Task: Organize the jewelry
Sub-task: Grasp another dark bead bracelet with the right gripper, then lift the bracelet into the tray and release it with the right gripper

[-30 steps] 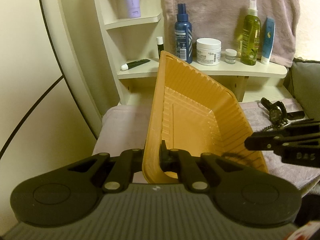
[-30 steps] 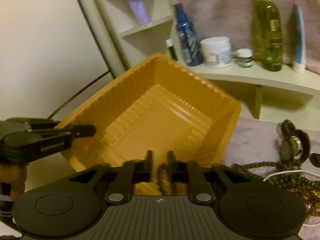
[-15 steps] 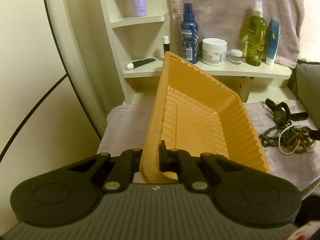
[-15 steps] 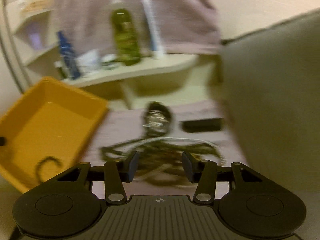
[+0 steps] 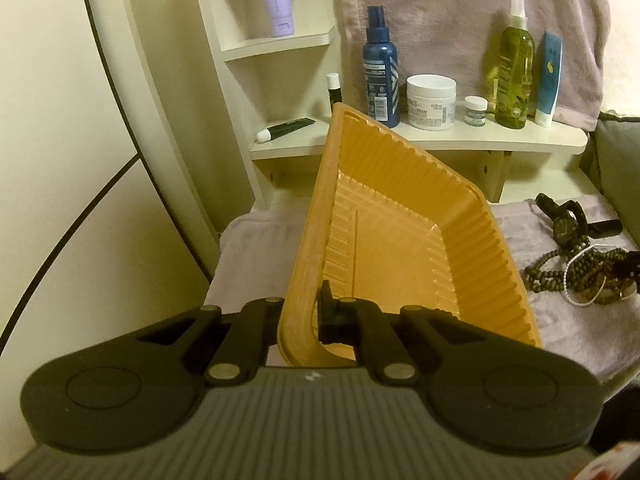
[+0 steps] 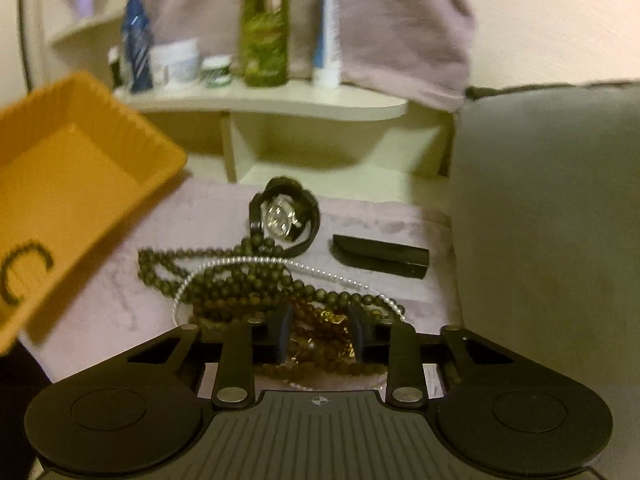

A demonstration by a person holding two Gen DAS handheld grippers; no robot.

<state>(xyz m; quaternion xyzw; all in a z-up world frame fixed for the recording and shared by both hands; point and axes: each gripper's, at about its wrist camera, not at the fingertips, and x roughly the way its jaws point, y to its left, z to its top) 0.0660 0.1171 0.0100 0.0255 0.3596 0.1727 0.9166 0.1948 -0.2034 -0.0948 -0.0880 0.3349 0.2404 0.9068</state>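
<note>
The setting was a home, most likely a bathroom or dressing corner. A cream shelf [image 5: 500, 140] carried toiletries: a blue spray bottle [image 5: 380, 76], a white cream jar [image 5: 431, 102], a green spray bottle [image 5: 513, 68] and a blue-white tube [image 5: 549, 80]. A lilac tube [image 5: 276, 0] stood on a higher shelf. A pink towel [image 5: 460, 4] hung behind. A second towel [image 6: 120, 292] covered the surface below, beside a grey cushion [image 6: 552, 208].

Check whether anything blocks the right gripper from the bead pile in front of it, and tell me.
Nothing visible does. The right gripper is open, its fingers straddling the tangled bead pile on the cloth.
</note>
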